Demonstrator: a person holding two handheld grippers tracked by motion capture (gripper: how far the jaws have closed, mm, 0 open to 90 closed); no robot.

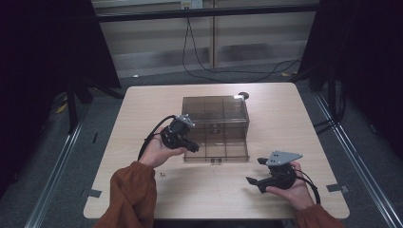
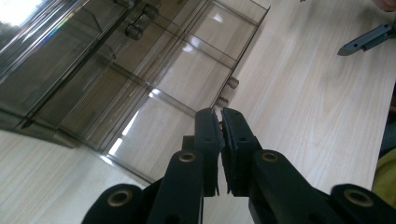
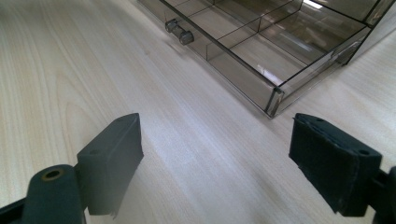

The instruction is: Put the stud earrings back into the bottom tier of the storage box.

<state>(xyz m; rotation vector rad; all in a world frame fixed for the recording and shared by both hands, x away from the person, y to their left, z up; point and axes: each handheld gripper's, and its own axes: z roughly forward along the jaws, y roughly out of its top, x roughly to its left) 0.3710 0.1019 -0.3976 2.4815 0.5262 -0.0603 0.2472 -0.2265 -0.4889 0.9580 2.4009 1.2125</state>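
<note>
Drawer [image 1: 216,146] of smoked clear plastic is sticking out, pulled open, from its organizer box [image 1: 216,110] at mid-bench [image 1: 142,99], while the left tool [image 1: 192,147] is hovering pressed together at its left edge and the right tool [image 1: 255,171] is waiting spread wide nearby.

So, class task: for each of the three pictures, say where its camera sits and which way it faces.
High view: above the person's side, facing forward and down on the table; forearms, both hands show.
Left gripper view: rides the left gripper, jaws shut, facing the open smoky drawer.
Right gripper view: rides the right gripper, jaws wide, low over the table.
All three share the drawer.
</note>
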